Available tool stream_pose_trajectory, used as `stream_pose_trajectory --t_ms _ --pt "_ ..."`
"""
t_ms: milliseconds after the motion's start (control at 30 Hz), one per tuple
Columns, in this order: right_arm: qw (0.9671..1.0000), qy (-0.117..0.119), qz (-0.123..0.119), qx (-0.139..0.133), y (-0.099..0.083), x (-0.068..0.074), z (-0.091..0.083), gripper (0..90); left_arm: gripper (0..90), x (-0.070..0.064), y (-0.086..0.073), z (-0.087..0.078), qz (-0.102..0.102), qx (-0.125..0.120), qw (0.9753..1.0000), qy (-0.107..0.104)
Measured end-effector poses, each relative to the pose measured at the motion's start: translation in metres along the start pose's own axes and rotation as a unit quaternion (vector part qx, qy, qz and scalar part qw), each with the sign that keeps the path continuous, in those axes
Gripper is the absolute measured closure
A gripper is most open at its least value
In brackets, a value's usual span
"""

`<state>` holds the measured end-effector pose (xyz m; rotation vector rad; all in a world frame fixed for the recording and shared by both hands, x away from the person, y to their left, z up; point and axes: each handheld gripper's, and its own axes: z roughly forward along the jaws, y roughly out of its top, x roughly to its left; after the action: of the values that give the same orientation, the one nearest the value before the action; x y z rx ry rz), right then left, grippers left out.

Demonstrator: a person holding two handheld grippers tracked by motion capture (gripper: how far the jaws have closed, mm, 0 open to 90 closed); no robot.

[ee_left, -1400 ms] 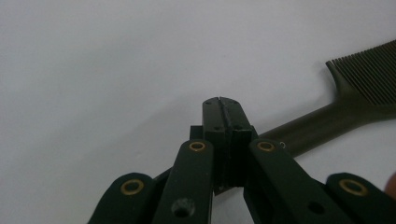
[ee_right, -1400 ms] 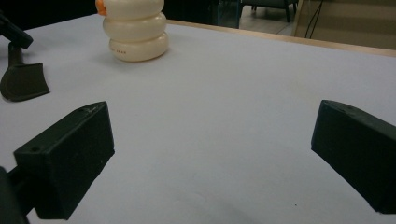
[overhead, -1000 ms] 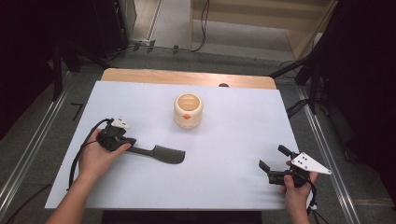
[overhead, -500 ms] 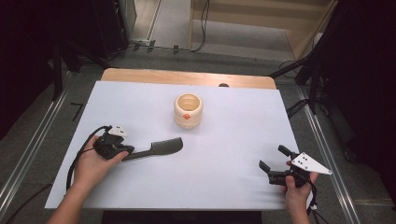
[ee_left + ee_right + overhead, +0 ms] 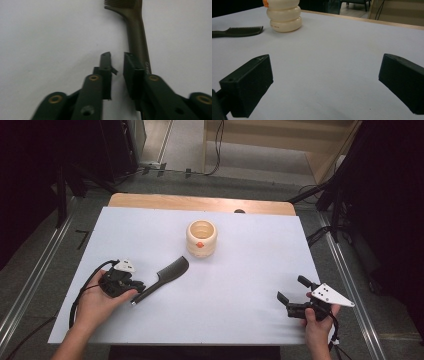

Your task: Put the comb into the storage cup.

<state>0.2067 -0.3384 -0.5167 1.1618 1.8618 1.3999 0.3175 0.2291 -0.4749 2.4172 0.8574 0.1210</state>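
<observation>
White tabletop (image 5: 250, 270), wooden strip at far edge, dark room beyond. Step in hand, by judgement: getting hold of comb (image 5: 167, 274), lying flat left of centre, teeth end toward cream ribbed pot (image 5: 201, 238). Left tongs (image 5: 117, 56) at handle end, narrowly parted, nothing between; handle alongside one jaw, contact unclear. Next move: shift sideways, straddle handle, close squarely. Right tongs (image 5: 291, 288) spread wide, empty, near right edge. Count: one comb, one pot, two tongs.

White table (image 5: 250, 270): black comb (image 5: 167, 276), cream pot (image 5: 201, 238).
</observation>
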Motion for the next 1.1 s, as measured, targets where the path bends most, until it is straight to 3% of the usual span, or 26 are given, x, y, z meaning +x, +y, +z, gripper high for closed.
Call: stream_pose_trajectory --t_ms 33,100,167,200,333,533,567,600,767,800,933,967,1100 --pt "1.0 0.0 0.0 0.0 0.0 0.0 0.0 0.0 65.2 0.001 0.003 -0.003 -0.009 0.0 1.0 -0.002" --pt "1.0 0.0 0.0 0.0 0.0 0.0 0.0 0.0 65.2 0.0 0.004 -0.004 -0.01 -0.005 0.9998 -0.014" --pt "1.0 0.0 0.001 0.002 0.0 0.0 0.0 0.0 57.5 -0.004 0.008 -0.005 -0.001 -0.002 0.9999 -0.014" --pt "1.0 0.0 0.0 0.001 0.0 0.0 0.001 0.0 57.5 -0.008 0.01 -0.004 0.003 0.003 1.0 -0.007" --pt "1.0 0.0 -0.002 0.002 0.0 0.001 0.001 0.0 51.3 -0.017 0.017 0.001 0.016 0.019 0.9996 -0.012" --pt "1.0 -0.001 -0.001 0.003 0.0 0.001 0.002 0.0 55.8 -0.026 0.022 0.009 0.014 0.039 0.9991 -0.008" --pt "1.0 -0.001 -0.001 0.003 0.0 0.001 0.002 0.0 55.8 -0.027 0.022 0.01 0.004 0.041 0.9991 0.007" --pt "1.0 -0.001 -0.001 0.004 0.0 0.001 0.002 0.0 56.5 -0.03 0.023 0.012 0.002 0.045 0.9984 0.034" --pt "1.0 -0.001 -0.001 0.005 0.0 0.001 0.002 0.0 56.8 -0.028 0.021 0.015 -0.015 0.059 0.9978 0.028" --pt "1.0 -0.002 -0.001 0.005 0.0 0.001 0.002 0.0 61.4 -0.027 0.019 0.016 -0.024 0.06 0.9976 0.026" --pt "1.0 -0.003 -0.001 0.005 0.0 0.001 0.002 0.0 63.9 -0.024 0.017 0.015 -0.029 0.053 0.998 0.02" --pt "1.0 -0.004 -0.002 0.006 0.0 0.001 0.002 0.0 65.3 -0.025 0.016 0.016 -0.034 0.049 0.9979 0.022" --pt "0.9999 -0.006 -0.002 0.009 0.0 0.001 0.003 0.0 71.1 -0.03 0.015 0.017 -0.021 0.048 0.9974 0.05"
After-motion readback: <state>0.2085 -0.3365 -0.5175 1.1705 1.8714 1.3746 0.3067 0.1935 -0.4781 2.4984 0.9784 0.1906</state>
